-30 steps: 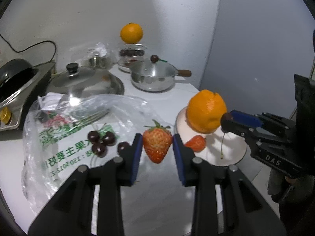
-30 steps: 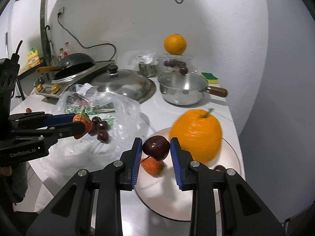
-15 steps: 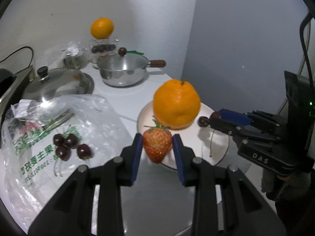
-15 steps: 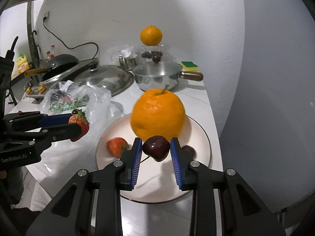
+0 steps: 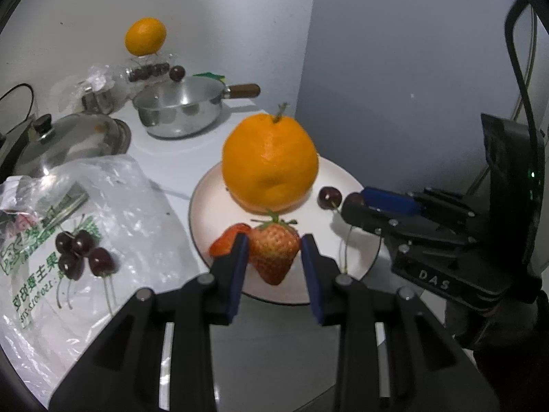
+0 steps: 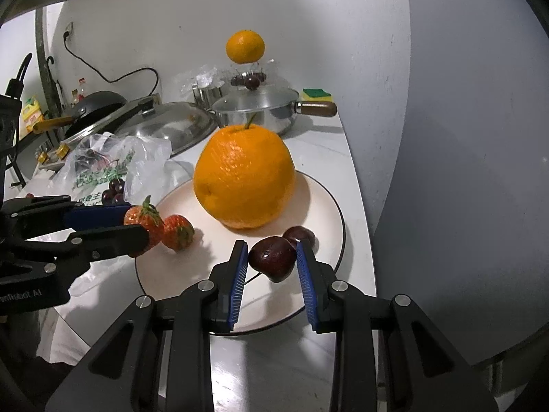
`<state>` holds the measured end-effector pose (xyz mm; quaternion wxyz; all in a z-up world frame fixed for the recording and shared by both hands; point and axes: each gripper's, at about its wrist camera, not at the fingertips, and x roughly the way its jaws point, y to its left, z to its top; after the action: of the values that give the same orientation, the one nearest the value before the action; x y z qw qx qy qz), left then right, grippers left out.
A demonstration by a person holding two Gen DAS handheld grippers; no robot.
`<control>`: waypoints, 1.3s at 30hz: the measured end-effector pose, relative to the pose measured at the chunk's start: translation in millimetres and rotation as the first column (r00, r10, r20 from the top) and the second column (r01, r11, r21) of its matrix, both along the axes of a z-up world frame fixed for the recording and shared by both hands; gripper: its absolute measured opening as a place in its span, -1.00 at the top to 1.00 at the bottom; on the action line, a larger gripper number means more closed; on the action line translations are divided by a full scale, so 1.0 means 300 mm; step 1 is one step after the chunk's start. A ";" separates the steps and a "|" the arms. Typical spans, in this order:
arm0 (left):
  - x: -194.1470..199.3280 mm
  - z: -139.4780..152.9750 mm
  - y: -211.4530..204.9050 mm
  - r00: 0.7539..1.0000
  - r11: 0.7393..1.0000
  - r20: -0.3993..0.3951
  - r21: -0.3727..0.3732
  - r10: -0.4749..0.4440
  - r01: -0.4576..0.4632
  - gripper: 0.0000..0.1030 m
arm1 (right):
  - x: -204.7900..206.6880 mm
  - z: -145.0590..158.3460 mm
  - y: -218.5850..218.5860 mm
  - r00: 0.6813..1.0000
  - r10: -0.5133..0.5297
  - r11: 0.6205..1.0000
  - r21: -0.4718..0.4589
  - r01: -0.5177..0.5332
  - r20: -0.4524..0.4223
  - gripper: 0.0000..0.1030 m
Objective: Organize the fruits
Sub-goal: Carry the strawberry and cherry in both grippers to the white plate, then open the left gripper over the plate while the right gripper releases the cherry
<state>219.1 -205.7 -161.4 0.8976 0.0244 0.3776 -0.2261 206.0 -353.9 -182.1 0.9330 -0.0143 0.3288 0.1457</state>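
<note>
My left gripper (image 5: 273,257) is closed on a red strawberry with a green leafy cap (image 5: 273,252); both blue pads press its sides, tip pointing down. It hangs over the near rim of the round cream plate with a dark edge (image 5: 357,185), just in front of a second red strawberry (image 5: 228,242) lying on the plate.

My right gripper (image 6: 272,257) is closed on a dark red cherry (image 6: 272,257), held between its blue ribbed pads above the plate's near right part. A second dark cherry (image 6: 302,235) lies on the plate just behind it.

A large orange with a short stem (image 6: 244,176) sits in the middle of the plate, behind both held fruits.

To the left of the plate, a crinkled clear plastic bag with green print (image 5: 113,199) lies on the white counter (image 5: 178,161), with four dark cherries (image 5: 82,252) clustered on it.

Further back stand a steel saucepan with a brown handle (image 5: 178,111), a steel lid with a black knob (image 5: 68,140), and a smaller orange (image 5: 144,36) perched on a clear container.
</note>
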 end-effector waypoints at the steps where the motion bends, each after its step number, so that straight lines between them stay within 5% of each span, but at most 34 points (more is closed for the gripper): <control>1: 0.001 -0.005 -0.006 1.000 1.000 -0.004 0.002 -0.003 0.003 0.37 | 0.001 -0.003 -0.001 1.000 0.000 1.000 -0.001 0.000 -0.002 0.39; 29: 0.040 -0.063 -0.035 0.997 1.000 -0.074 0.022 -0.001 0.003 0.34 | 0.028 -0.036 -0.001 1.000 -0.011 1.000 -0.022 0.010 -0.023 0.36; 34: 0.029 -0.050 -0.019 0.998 1.000 -0.066 0.011 0.014 -0.013 0.00 | 0.024 -0.025 -0.001 1.000 -0.024 0.999 -0.023 0.023 -0.016 0.16; 39: 0.012 -0.028 0.003 0.999 1.000 -0.045 0.006 0.021 -0.021 0.00 | 0.013 -0.009 0.001 0.999 -0.034 0.999 -0.029 0.034 -0.006 0.15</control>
<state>222.8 -204.9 -169.9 0.8912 0.0180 0.3984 -0.2162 210.0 -353.8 -184.6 0.9340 -0.0218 0.3340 0.1250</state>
